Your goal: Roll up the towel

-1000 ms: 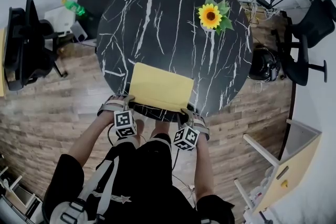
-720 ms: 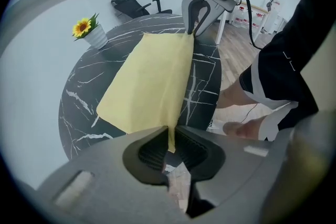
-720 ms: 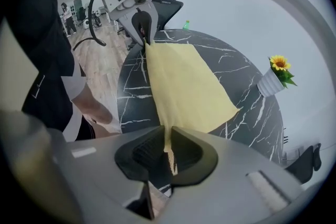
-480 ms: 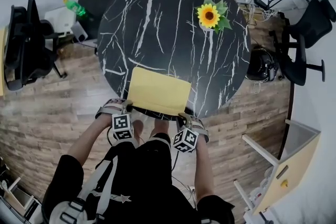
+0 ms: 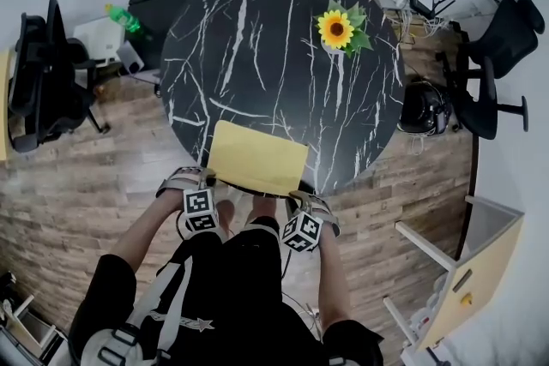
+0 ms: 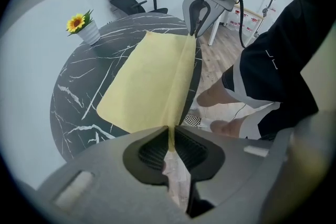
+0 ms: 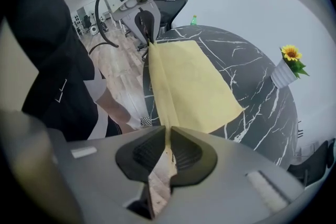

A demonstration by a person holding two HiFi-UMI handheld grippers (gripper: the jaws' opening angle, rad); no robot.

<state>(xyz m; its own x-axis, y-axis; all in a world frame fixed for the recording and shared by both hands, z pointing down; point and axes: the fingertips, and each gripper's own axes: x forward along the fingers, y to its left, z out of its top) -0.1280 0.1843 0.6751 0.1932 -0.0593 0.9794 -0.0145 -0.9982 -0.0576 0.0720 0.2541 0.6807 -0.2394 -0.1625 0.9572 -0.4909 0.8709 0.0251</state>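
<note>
Your left gripper [image 6: 170, 134] has its jaws nearly together, pinched on the near left corner of the yellow towel [image 5: 257, 157]. They have just been closing, and the thin edge of the cloth runs straight up between the ribbed pads. Your right gripper [image 7: 168, 134] is the same: its jaws have just been closing, they stand almost together, and the towel's near right corner is clamped between them. Both grippers point steeply down at the near edge of the round black marble table [image 5: 283, 39], the left one at the towel's left side and the right one at its right.

The towel is not rolled. Most of it lies flat on the table, close to the near edge and a little left of the middle. Its far edge and both far corners rest on the marble. The near edge is raised off the table and stretched in a straight line from one gripper to the other, just past the table's near rim, above the wooden floor [image 5: 103, 176].

A potted sunflower [image 5: 336, 30] stands near the far right edge of the table, well apart from the towel.
</note>
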